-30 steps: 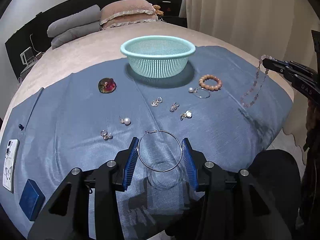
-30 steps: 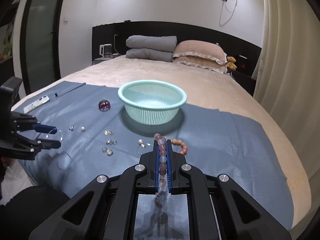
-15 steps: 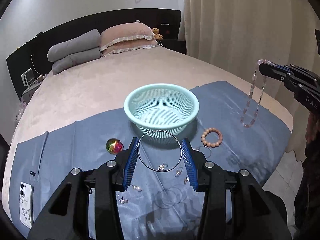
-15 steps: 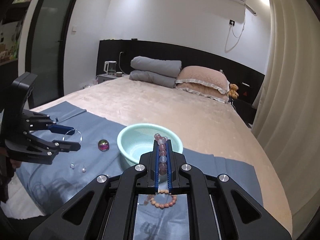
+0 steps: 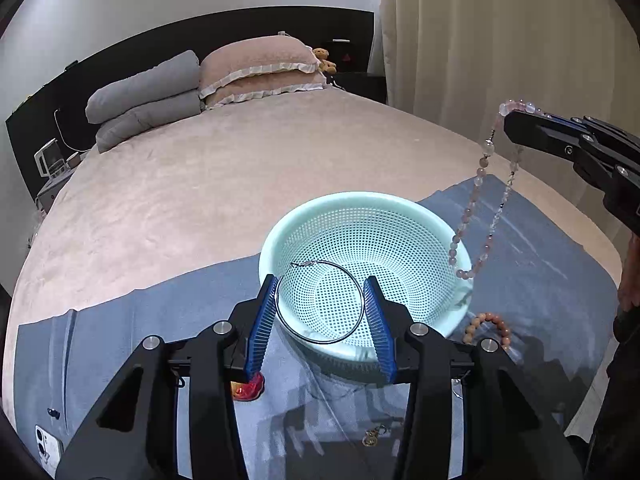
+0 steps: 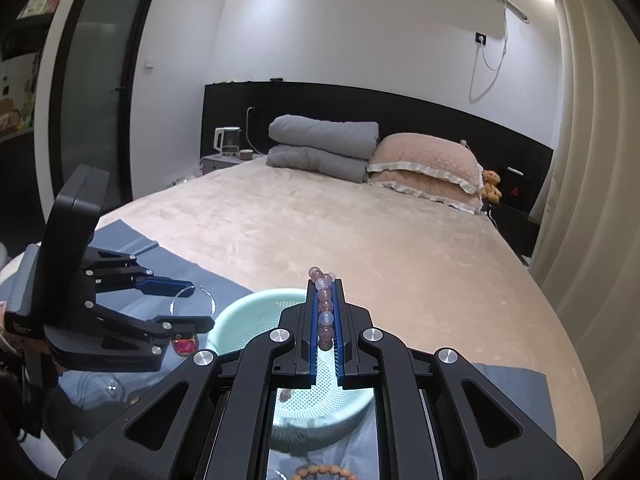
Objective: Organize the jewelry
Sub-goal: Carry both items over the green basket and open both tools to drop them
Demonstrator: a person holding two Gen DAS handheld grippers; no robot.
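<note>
The left gripper (image 5: 323, 307) holds a thin hoop earring (image 5: 320, 302) between its pads, above the basket (image 5: 416, 216) (mint green). The right gripper (image 6: 326, 292) is closed on a bead necklace (image 5: 476, 200), which hangs over the basket's rim.

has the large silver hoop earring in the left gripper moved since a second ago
Yes. The large silver hoop earring was lifted off the blue cloth and now hangs over the mint green plastic basket.

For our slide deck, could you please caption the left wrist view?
Left tongs hold a hoop earring over the mint basket; right tongs dangle a beaded necklace.
</note>
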